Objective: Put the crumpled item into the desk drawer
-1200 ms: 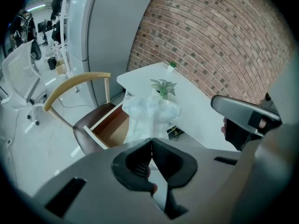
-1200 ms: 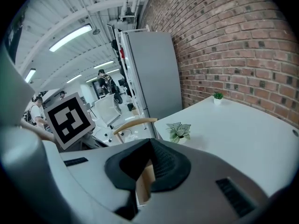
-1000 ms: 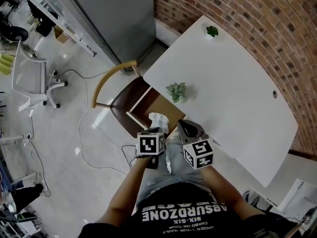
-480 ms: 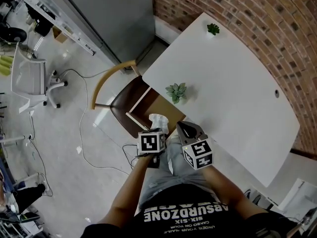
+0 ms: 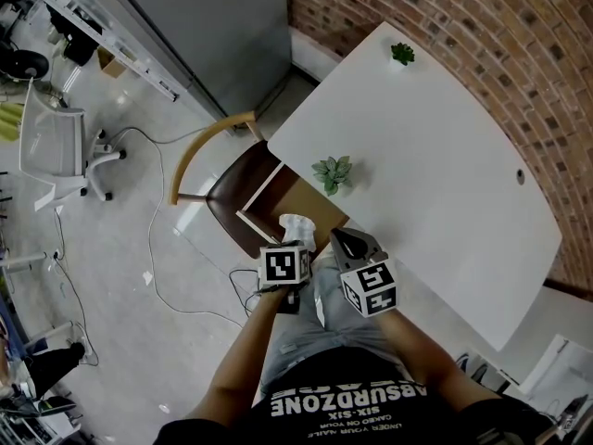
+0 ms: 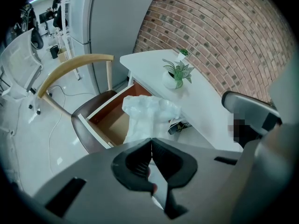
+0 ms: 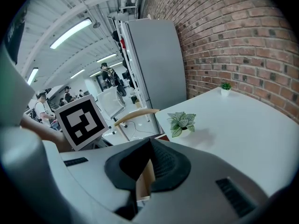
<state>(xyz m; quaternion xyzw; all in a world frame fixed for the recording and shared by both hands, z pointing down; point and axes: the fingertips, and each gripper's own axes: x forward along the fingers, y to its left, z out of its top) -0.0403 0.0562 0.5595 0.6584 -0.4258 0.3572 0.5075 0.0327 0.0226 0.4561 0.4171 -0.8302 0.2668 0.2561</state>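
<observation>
Head view, at 6 o'clock: the person's black shirt (image 5: 345,402) carries white print, upside down to the camera, reading "ABSURDZONE" with "SIX-SIX" beneath. Smaller lines below are too small to read.

**Crumpled item** (image 5: 295,224): lower than a second ago. Less of it shows beyond the cube of the left gripper (image 6: 151,143). Its top edge sits nearer that cube, and it hangs deeper over the drawer (image 5: 302,200) ahead of the jaws.

**Left gripper:** sinks a little toward the drawer, carrying the item down with it.

**Right gripper** (image 5: 339,234): sinks by a like amount, keeping level beside the left.

**Desk** (image 5: 435,156): ahead of both grippers, it slides slightly up and to the right in the head view as the camera shifts.
</observation>
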